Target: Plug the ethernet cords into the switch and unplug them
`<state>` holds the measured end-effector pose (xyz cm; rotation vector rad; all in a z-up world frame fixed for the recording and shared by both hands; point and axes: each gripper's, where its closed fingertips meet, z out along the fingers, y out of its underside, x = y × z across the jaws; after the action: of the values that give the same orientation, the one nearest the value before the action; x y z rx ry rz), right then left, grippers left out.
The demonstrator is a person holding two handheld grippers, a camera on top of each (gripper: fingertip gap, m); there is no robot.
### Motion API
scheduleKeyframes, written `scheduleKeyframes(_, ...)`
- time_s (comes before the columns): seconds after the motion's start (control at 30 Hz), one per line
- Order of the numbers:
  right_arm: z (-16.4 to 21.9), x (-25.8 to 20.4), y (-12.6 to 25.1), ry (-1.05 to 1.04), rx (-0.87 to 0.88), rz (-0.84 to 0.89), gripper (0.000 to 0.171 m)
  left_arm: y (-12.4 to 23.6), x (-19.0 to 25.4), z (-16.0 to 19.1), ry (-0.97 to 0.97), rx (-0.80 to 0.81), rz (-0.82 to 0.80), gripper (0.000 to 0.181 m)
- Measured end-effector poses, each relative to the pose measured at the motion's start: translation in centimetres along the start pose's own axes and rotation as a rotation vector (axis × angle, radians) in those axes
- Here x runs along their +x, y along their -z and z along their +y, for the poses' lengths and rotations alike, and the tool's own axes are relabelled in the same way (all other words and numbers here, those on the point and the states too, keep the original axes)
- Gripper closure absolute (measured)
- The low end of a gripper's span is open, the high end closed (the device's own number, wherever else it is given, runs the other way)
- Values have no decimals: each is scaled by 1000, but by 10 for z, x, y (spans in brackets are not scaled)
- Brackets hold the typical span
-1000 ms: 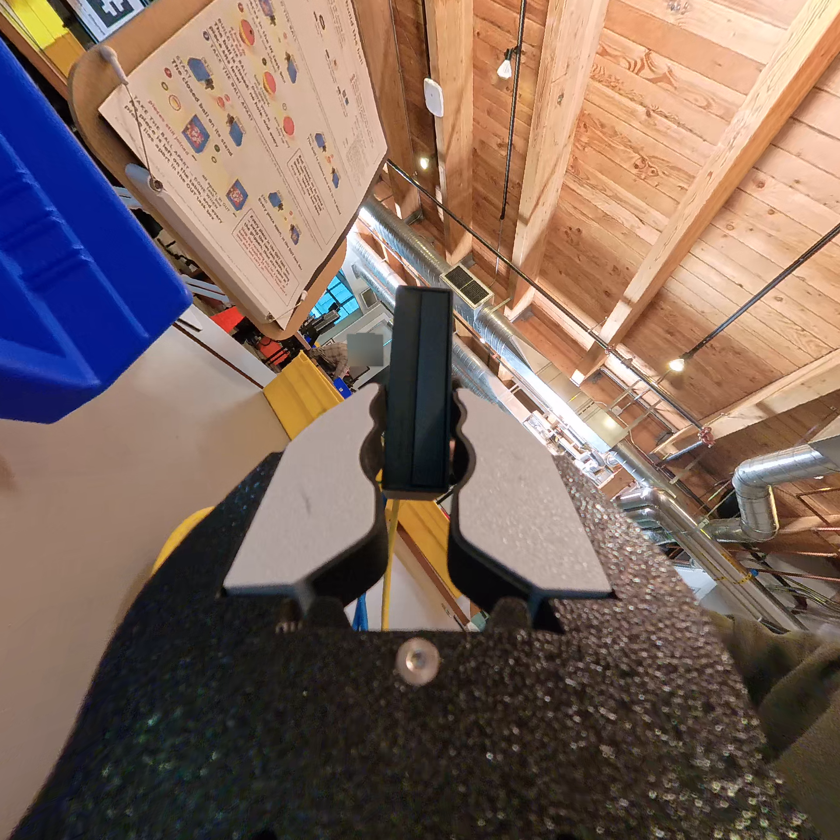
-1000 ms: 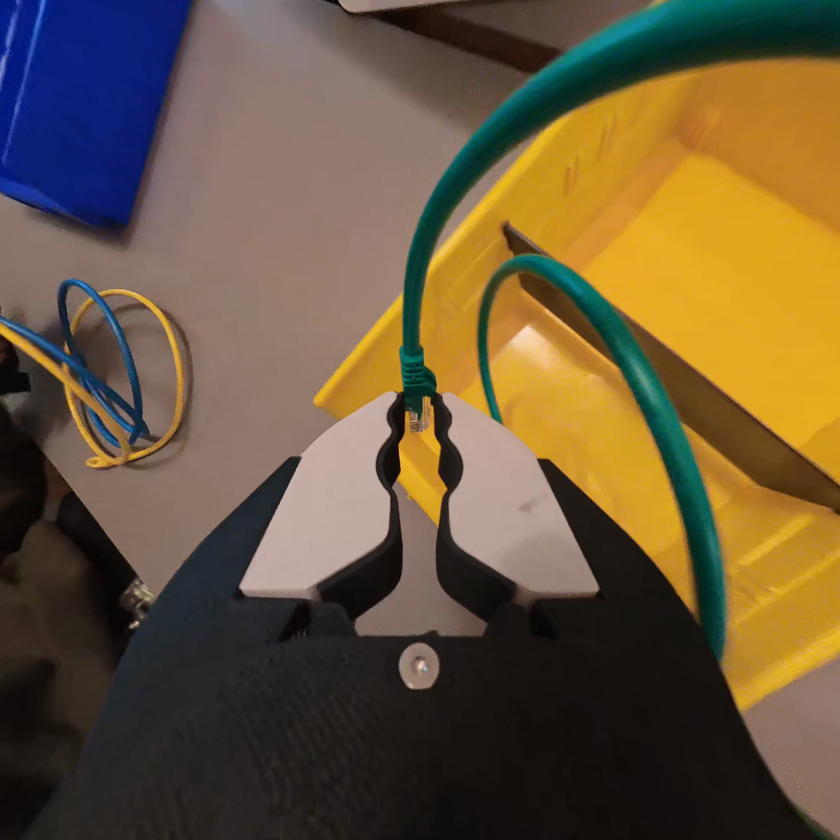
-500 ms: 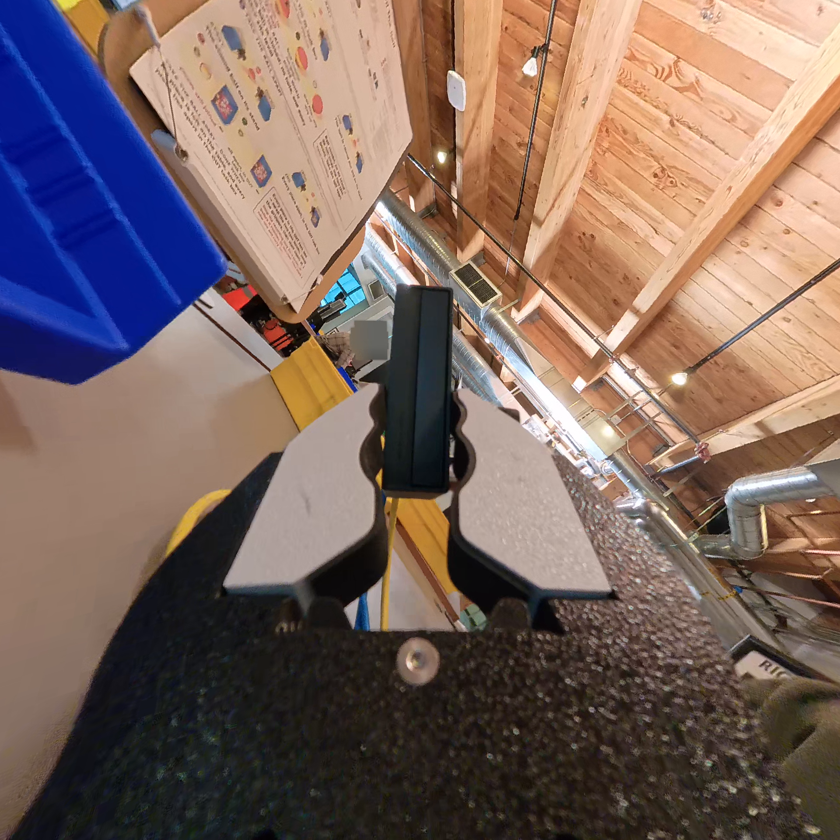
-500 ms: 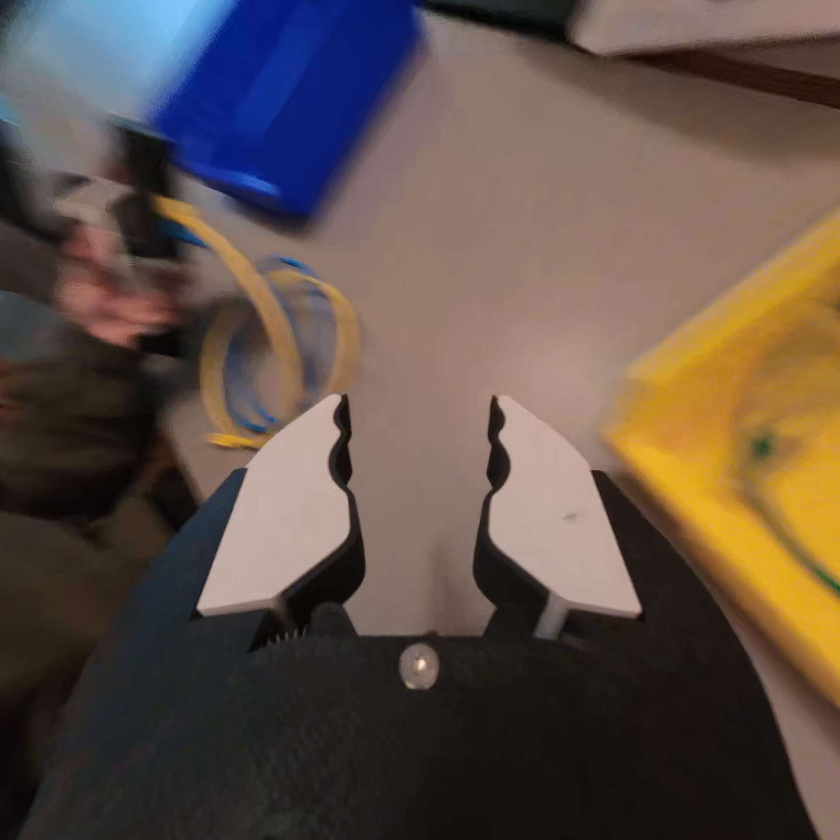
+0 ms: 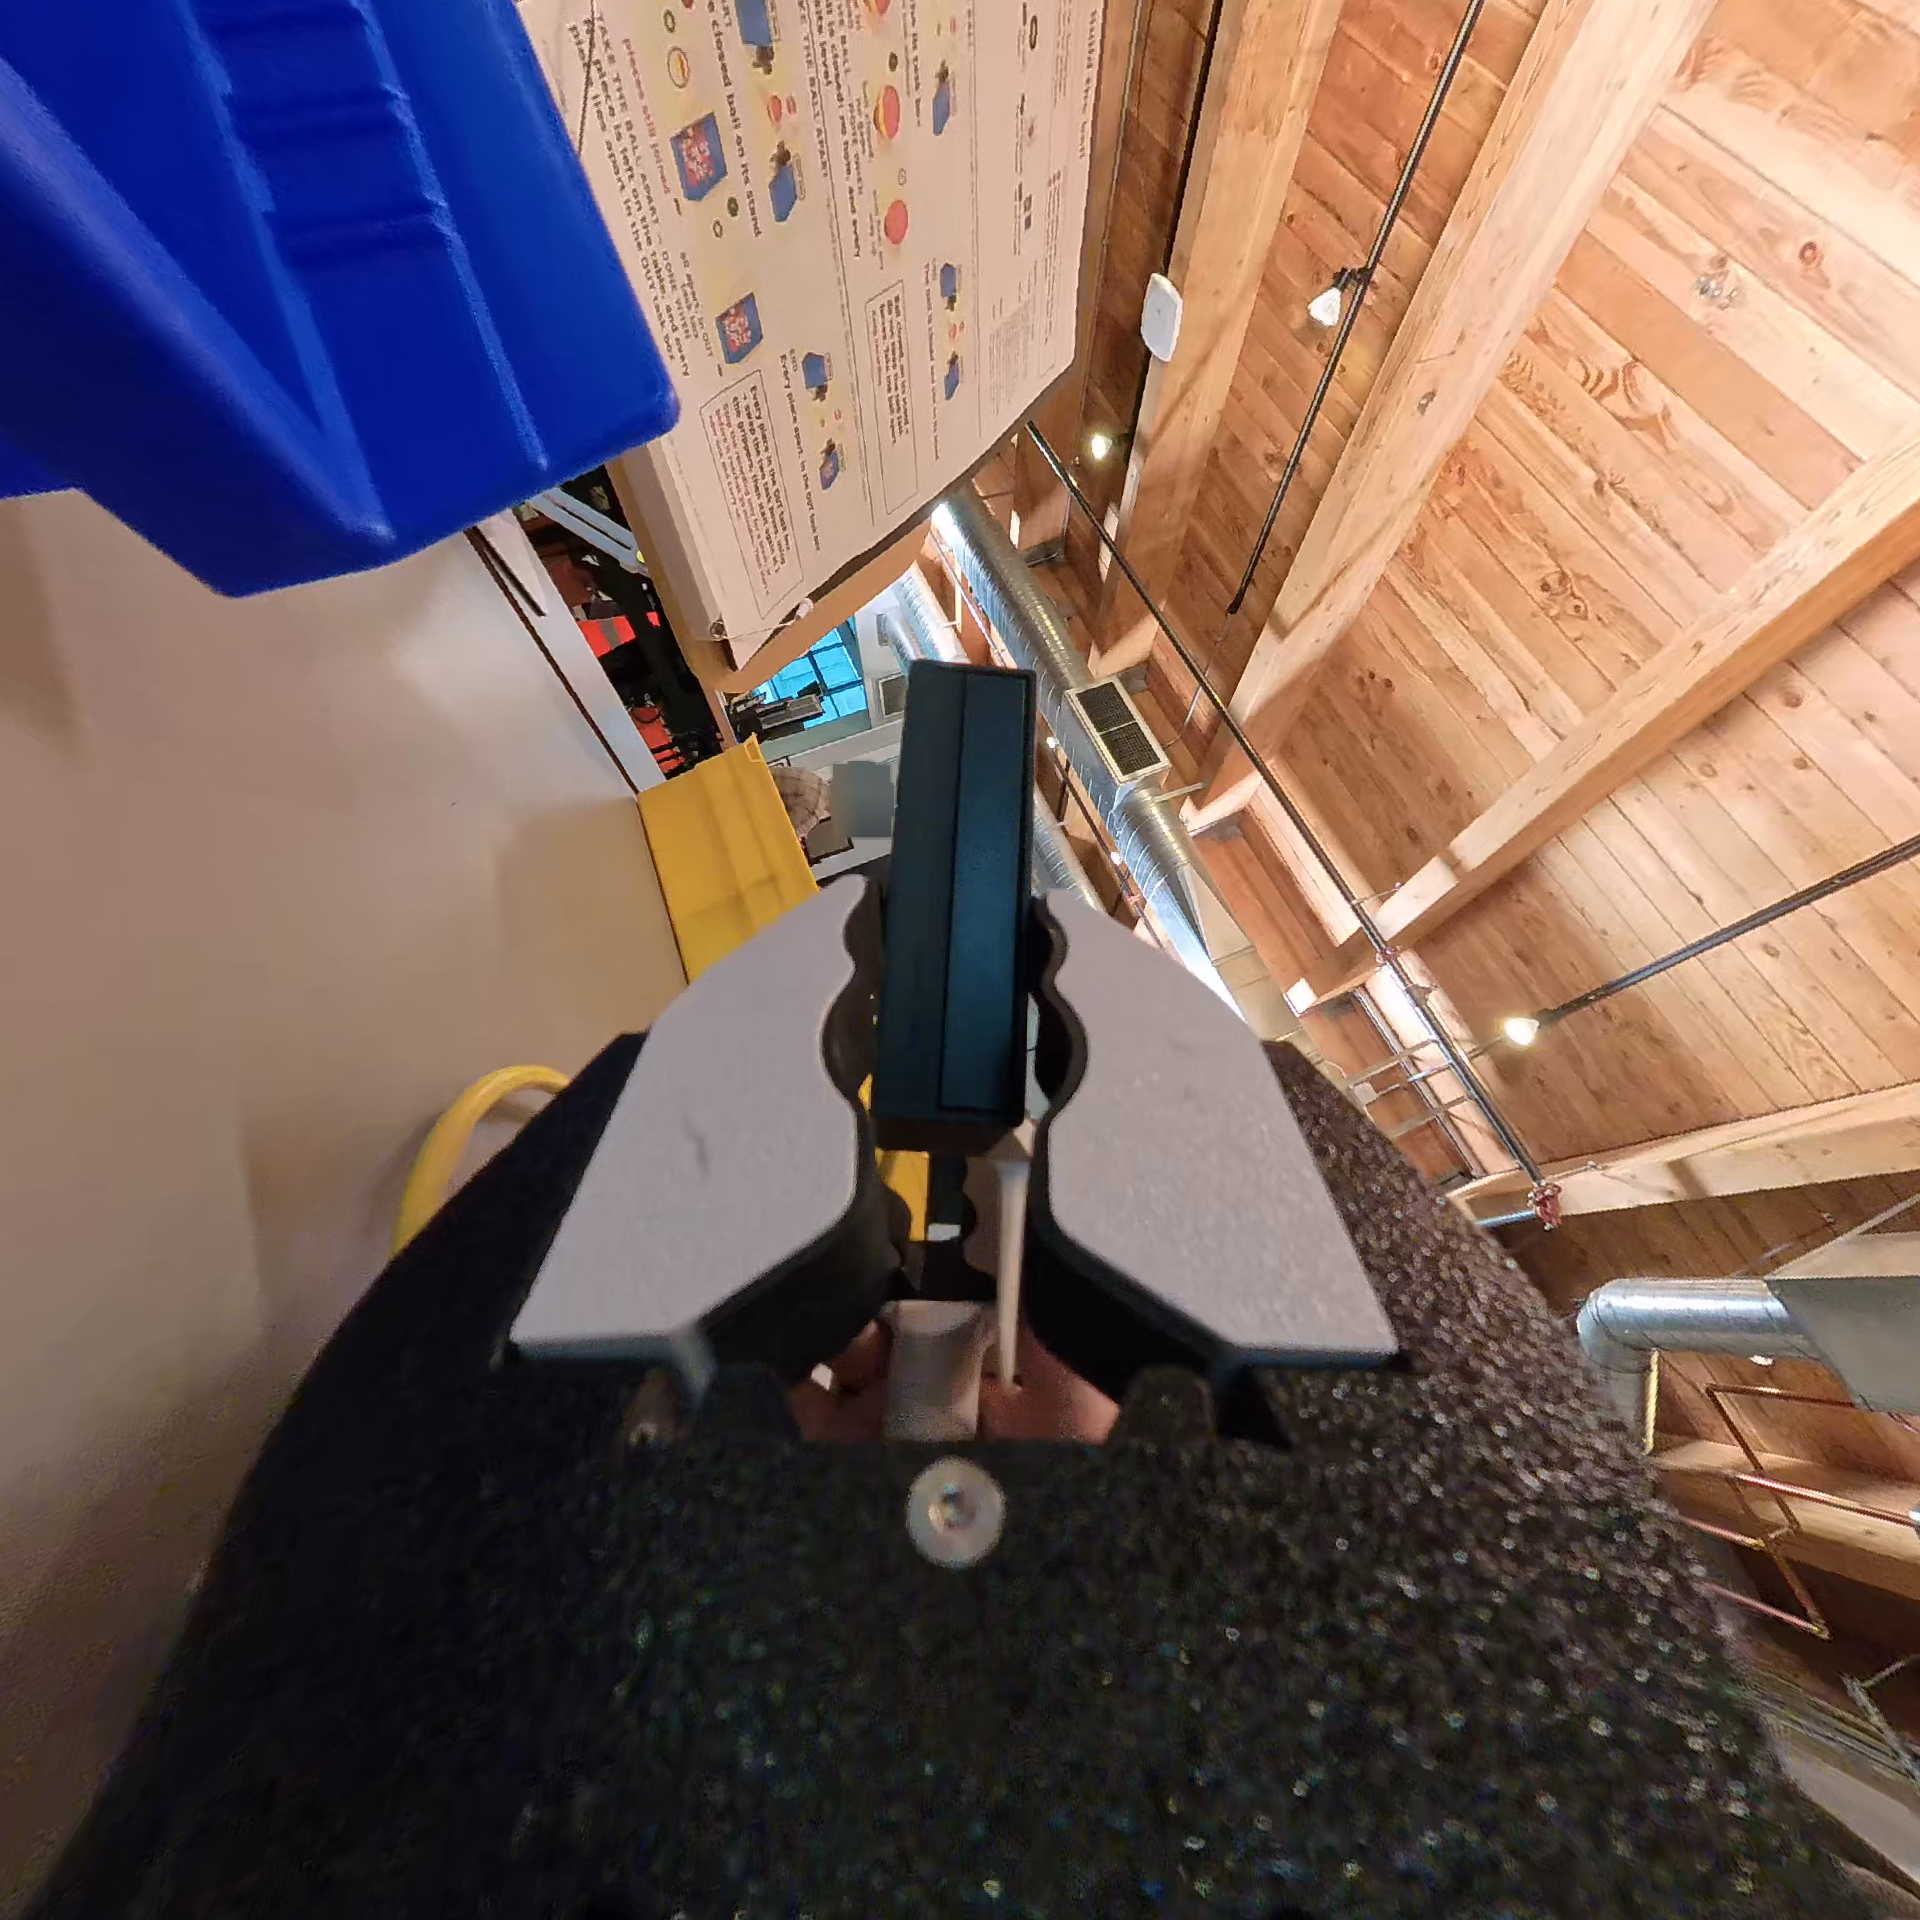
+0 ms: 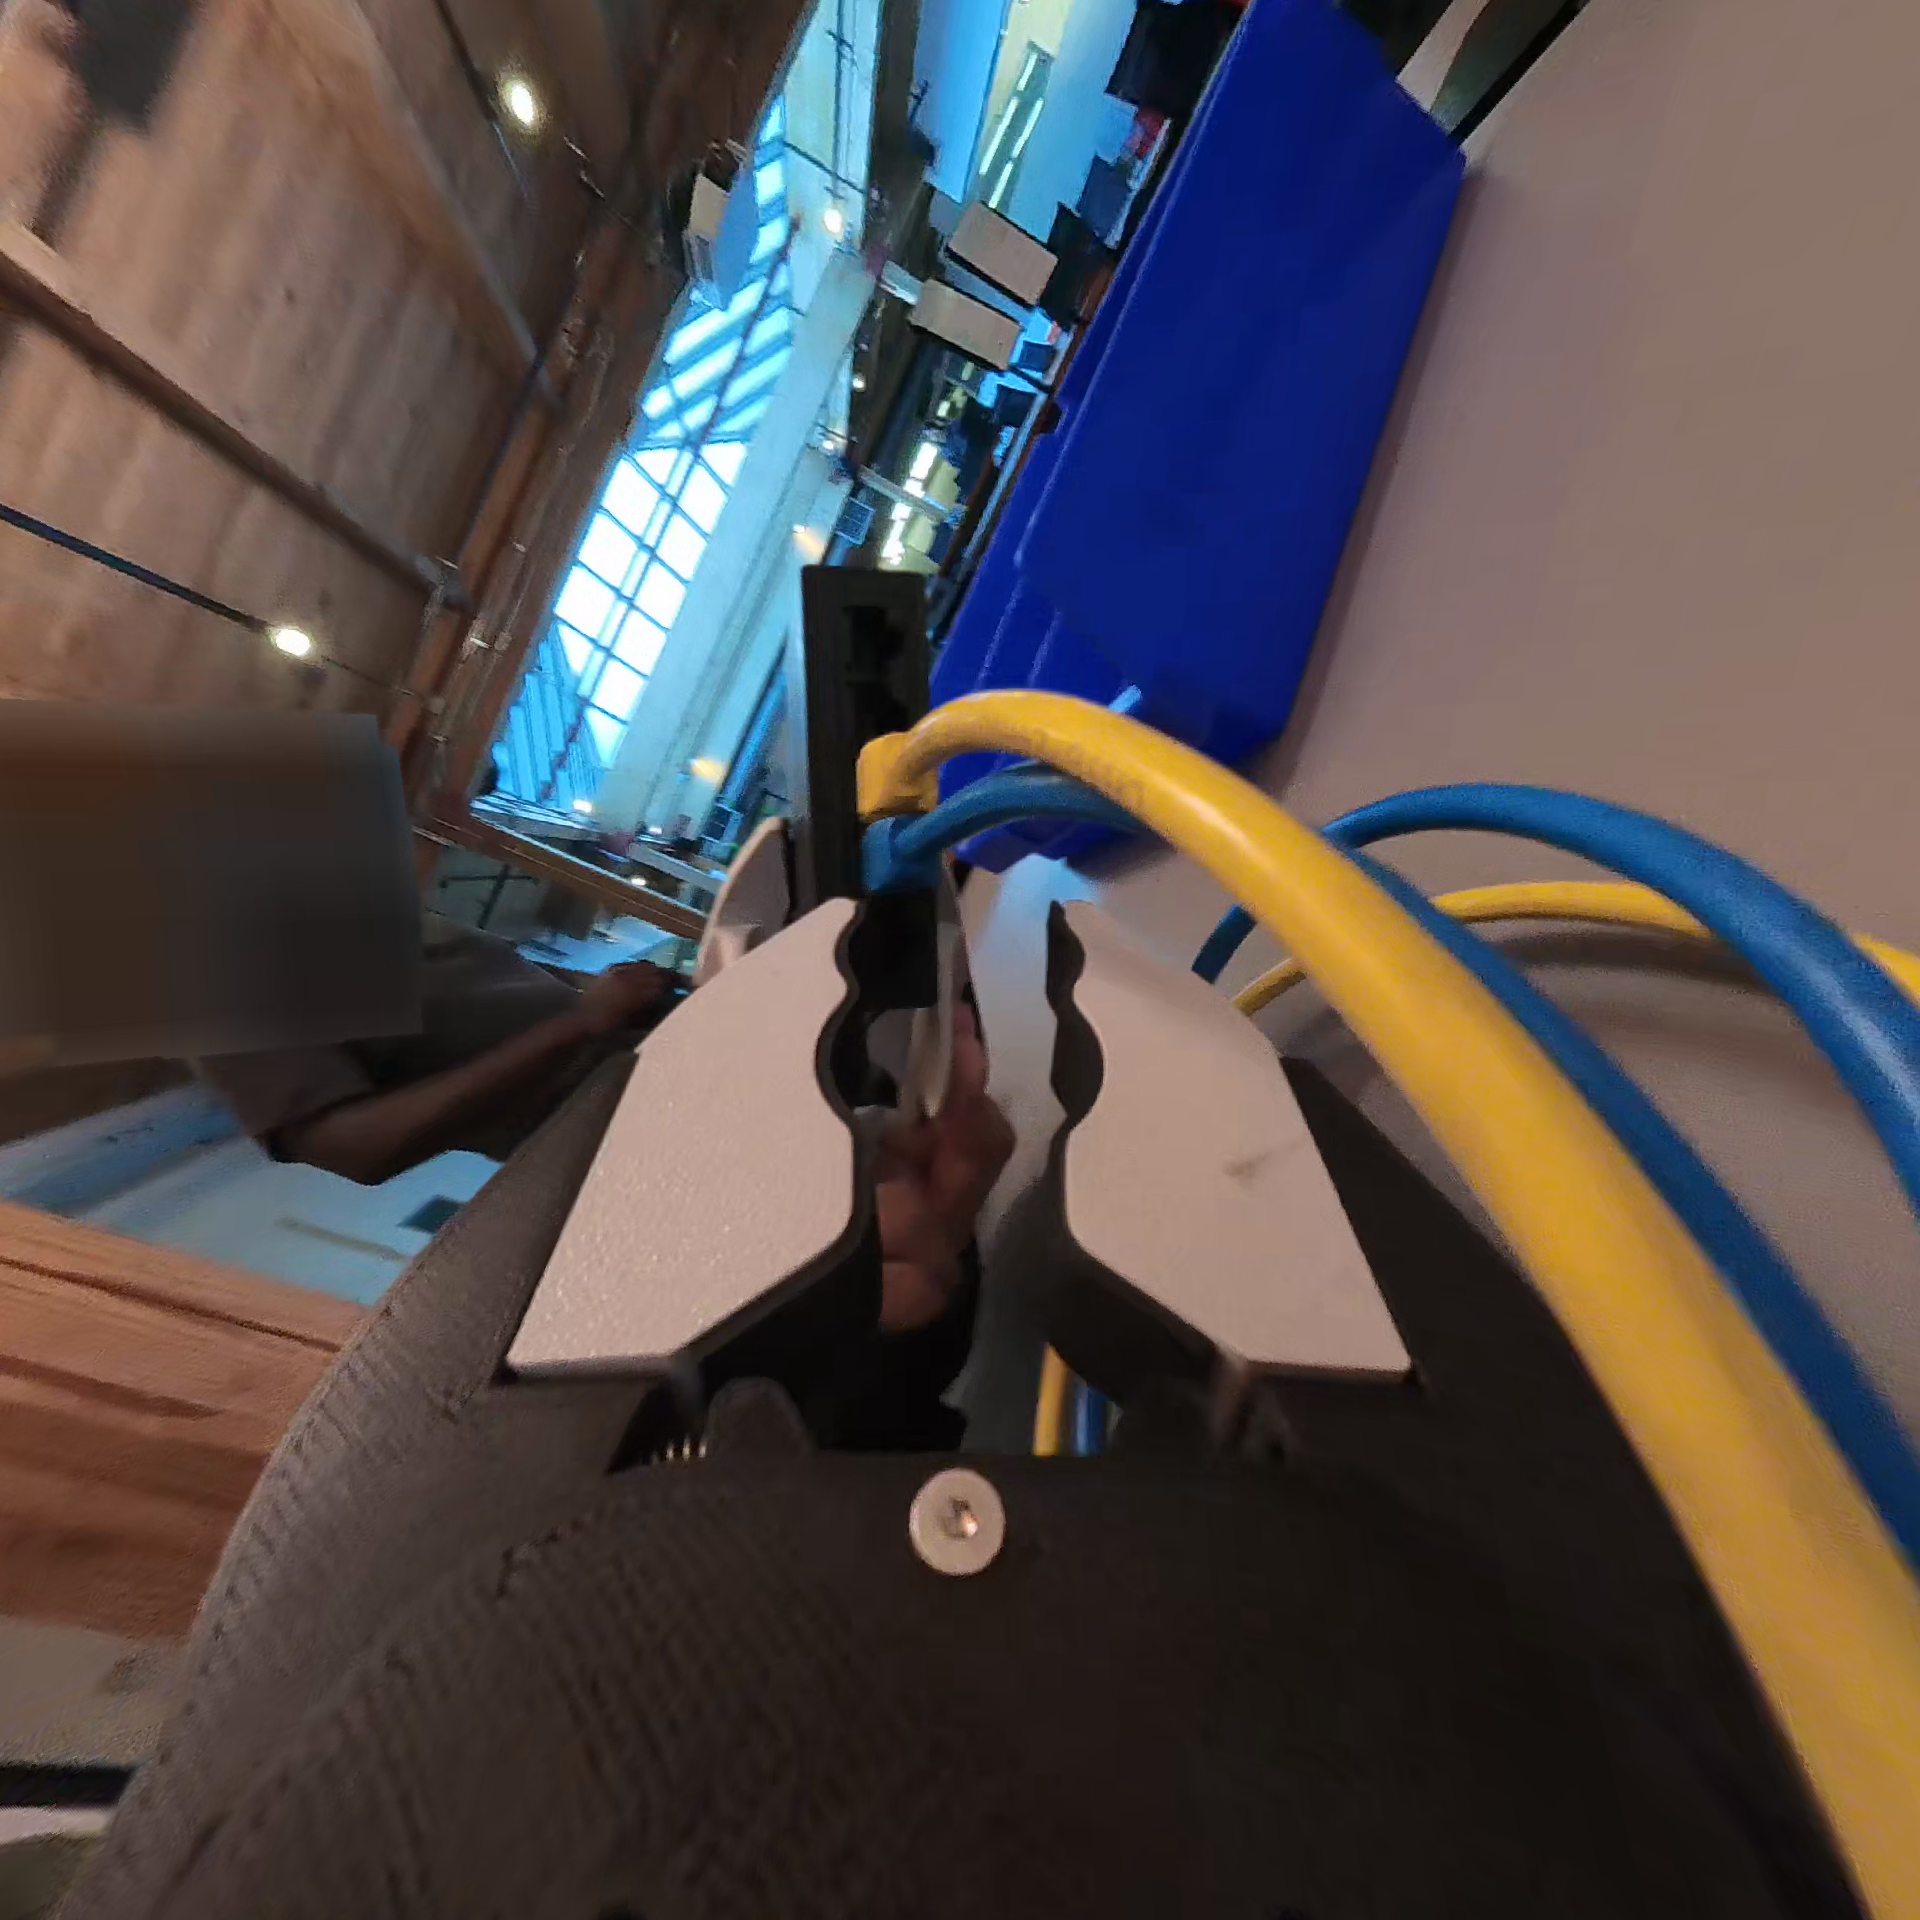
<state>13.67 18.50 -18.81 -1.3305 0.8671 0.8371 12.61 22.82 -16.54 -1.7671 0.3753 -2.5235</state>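
My left gripper [image 5: 951,909] is shut on the black switch [image 5: 961,790] and holds it upright above the table, pointing toward the ceiling. In the right wrist view the switch [image 6: 862,707] stands just ahead with a yellow cord [image 6: 1351,914] and a blue cord [image 6: 1662,862] plugged into its side. My right gripper [image 6: 951,935] is open and empty, right below the blue plug [image 6: 894,852]; the left gripper's fingers [image 6: 743,894] show around the switch. A loop of the yellow cord [image 5: 457,1132] shows by the left gripper. No green cord is in view.
A blue bin [image 5: 260,260] stands on the beige table [image 5: 260,883], also seen in the right wrist view [image 6: 1226,436]. A yellow bin [image 5: 727,862] sits farther off. A printed board [image 5: 862,260] hangs above. A person's arm [image 6: 468,1060] is at the left.
My right gripper let go of the green cord over the yellow bin, opened, and swung left up to the switch. My left gripper kept the switch and tilted slightly.
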Motion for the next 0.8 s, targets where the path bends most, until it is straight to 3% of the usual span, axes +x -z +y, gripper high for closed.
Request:
scheduleKeyframes(0.1,-9,-5,-4,7,74,-33,135,0,0,0,12,8,13,156)
scheduleKeyframes(0.2,-17,-9,-9,6,122,-86,157,-3,0,4,-7,-7,3,156)
scheduleKeyframes(0.27,-19,-12,-10,33,106,-92,157,-4,1,4,-26,-3,5,156)
scheduleKeyframes(0.67,-16,-31,20,210,-282,-122,155,-3,20,43,-242,-412,120,155)
scheduleKeyframes(0.8,-13,-29,24,217,-283,-124,155,-7,20,49,-225,-412,114,155)
